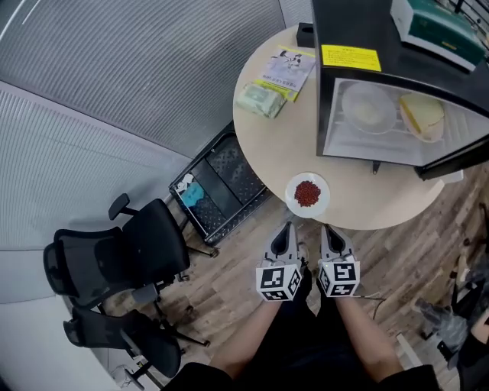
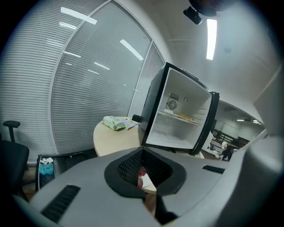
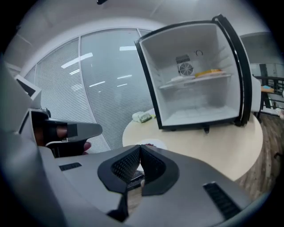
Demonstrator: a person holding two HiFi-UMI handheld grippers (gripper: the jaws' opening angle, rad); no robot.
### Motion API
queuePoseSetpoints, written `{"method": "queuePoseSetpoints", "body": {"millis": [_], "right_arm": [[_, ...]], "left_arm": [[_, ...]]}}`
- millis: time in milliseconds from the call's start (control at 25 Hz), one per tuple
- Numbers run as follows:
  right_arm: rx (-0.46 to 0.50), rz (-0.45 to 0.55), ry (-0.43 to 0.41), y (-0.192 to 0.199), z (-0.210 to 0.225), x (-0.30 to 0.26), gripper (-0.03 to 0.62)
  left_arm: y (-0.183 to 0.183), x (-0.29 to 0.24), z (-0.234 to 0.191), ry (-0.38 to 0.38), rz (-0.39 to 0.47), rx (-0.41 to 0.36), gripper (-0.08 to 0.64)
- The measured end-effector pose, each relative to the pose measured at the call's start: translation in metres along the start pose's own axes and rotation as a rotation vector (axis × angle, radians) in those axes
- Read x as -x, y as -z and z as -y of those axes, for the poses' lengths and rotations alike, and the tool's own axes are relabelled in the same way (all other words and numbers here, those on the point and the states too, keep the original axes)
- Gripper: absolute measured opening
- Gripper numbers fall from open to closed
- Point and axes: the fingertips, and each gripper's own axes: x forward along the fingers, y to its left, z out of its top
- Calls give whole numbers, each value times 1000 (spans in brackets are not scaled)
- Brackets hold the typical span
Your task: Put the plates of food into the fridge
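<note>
Both tools are low in front of the person, short of the table edge. The left gripper (image 1: pixel 286 231) has its jaws pressed together with nothing between them, and the right gripper (image 1: pixel 331 234) is the same, closed and empty. One white plate of red food (image 1: pixel 307 194) sits at the near rim of the round table (image 1: pixel 267 145), just ahead of both sets of tips and about midway between them, so neither hand is clearly nearer. The plate is round and has no long axis, so either side of the rim is available. What the red food is, berries or beans, cannot be made out. The open mini fridge (image 1: pixel 359 23) stands on the same table beyond the plate and off to the right. Its shelf already carries a dish of pale food (image 1: pixel 368 108) and a plate with a yellowish slice (image 1: pixel 422 116). A green packet (image 1: pixel 260 99) and a leaflet (image 1: pixel 289 67) lie on the far left of the tabletop. My judgement is that the jaws must part before either can take the rim, and that the right hand has the shorter carry to the fridge.
</note>
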Motion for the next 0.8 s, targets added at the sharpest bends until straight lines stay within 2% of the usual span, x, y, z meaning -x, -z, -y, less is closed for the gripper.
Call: {"method": "queuePoseSetpoints", "body": {"millis": [80,200,320,440,520,640,680,800], "right_arm": [[-10,-36,0,19,-7,-13,9],[6,-56,-4,32,-16,-17,9],[18,-52,-2,35,-17,-15,9],[22,-42,6,35,-16,-13,9],[18,-40,9,34,-15,-13,9],[6,-31,12,30,-12,-13,9],[3,-29,16,28,-10,-12,9],[-9,-27,27,27,-6,-12,9]], "left_arm": [[19,-9,-12,15,-33,24,5],[55,-28,-22,101,-131,141,6],[85,-50,-28,171,-234,236,57],[114,-67,-40,166,-336,341,86],[131,-73,-48,157,-391,447,109],[143,-81,-48,179,-419,652,135],[145,-84,-46,186,-422,693,135],[148,-93,-45,182,-432,715,138]]}}
